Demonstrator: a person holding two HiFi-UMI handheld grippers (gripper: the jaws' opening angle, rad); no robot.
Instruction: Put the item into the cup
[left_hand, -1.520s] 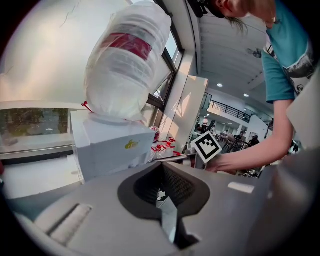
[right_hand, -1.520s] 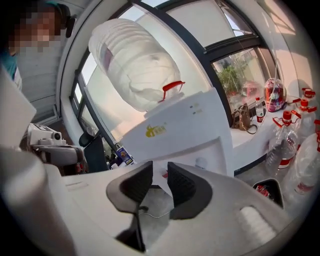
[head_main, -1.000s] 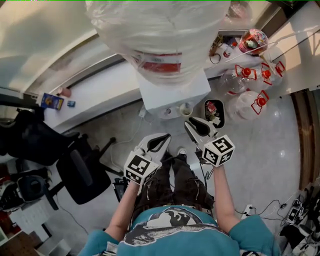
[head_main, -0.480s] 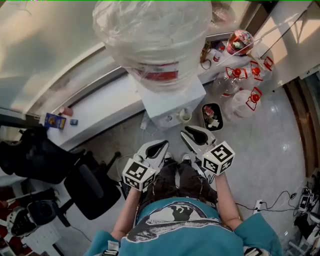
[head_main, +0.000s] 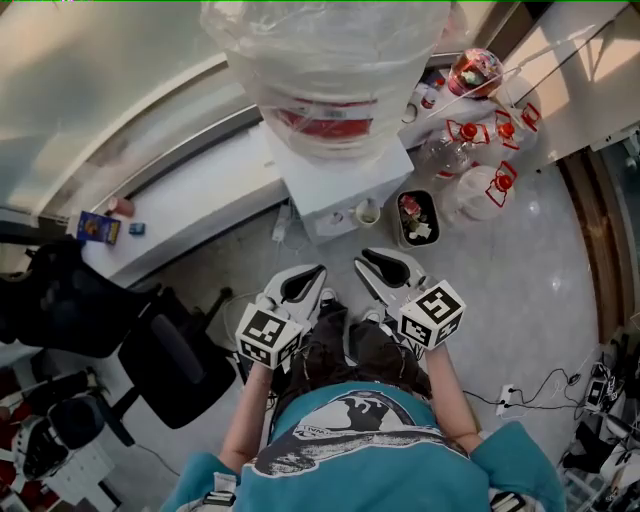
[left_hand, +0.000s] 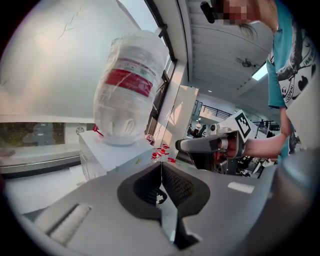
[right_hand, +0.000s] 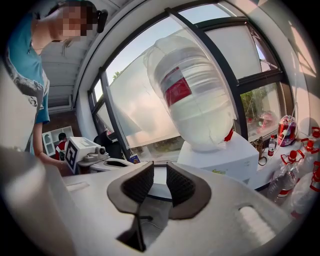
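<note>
A person stands facing a water dispenser (head_main: 340, 180), holding a gripper in each hand out in front of the body. The left gripper (head_main: 319, 270) is closed, its tips meeting with nothing held. The right gripper (head_main: 361, 260) shows a narrow gap between its pads (its jaws have just been closing), and nothing lies in that gap. The cup (head_main: 368, 212) stands at the dispenser's front, beyond both grippers and clear of them, and is closer to the right gripper's tips than to the left's. Which item is meant for the cup cannot be told from any view. A wrapped bottle (head_main: 330, 60) sits upended on top of the dispenser. A bin (head_main: 432, 205) stands on the floor just right of the cup, with red-capped jugs (head_main: 480, 185) grouped beside it.
</note>
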